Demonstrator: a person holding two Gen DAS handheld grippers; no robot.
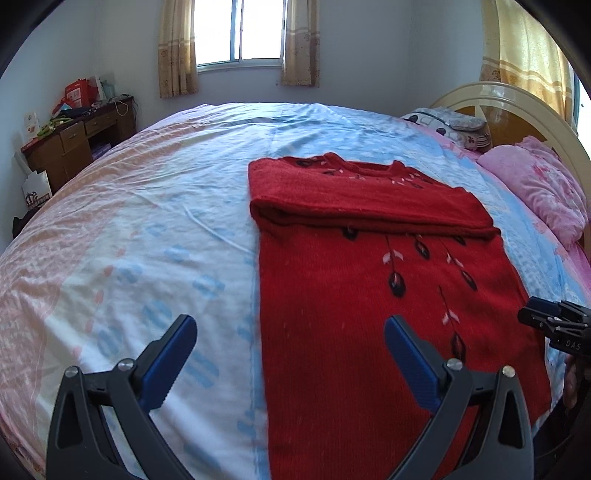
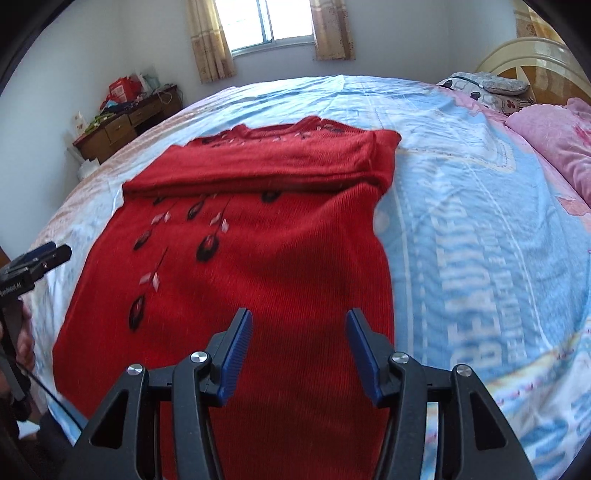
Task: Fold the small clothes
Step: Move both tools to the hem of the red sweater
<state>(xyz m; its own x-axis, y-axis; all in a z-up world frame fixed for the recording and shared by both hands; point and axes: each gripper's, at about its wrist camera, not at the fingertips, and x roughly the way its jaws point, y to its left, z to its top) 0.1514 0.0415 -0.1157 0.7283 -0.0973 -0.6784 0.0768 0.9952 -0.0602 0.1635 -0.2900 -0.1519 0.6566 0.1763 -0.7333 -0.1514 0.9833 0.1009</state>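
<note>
1 garment: a red knit sweater (image 1: 369,295) lies flat on the bed (image 1: 147,221), on the pale blue part of the cover, right of the bed's middle in the left wrist view.
Long axis: it runs from the near edge of the bed toward the window (image 1: 240,29); the neckline is at the far end, the hem at the near end.
Fold: the sleeves are folded in across the chest, making a thick band with a rolled edge that crosses the body from side to side.
Material: ribbed knit with fine vertical lines; dark oval leaf shapes and small pale marks on thin stems trail down the front.
Shape: a long rectangle with straight side edges.
Left tool (image 1: 290,343): wide open and holding nothing, above the sweater's left edge; 1 blue ridged pad is over the cover, the other over the red knit.
Right tool (image 2: 299,339): open and holding nothing, above the near part of the sweater, toward its right edge.
Bed cover: thin and wrinkled, pale blue in the middle, pink toward the left side, with large pale lettering on the right.
Pillow (image 1: 535,184): pink and plush, at the cream curved headboard (image 1: 517,99).
Desk (image 1: 81,140): dark wood with drawers, in the far left corner, carrying red boxes.
Curtains (image 1: 177,48): beige and patterned, on both sides of the window.
</note>
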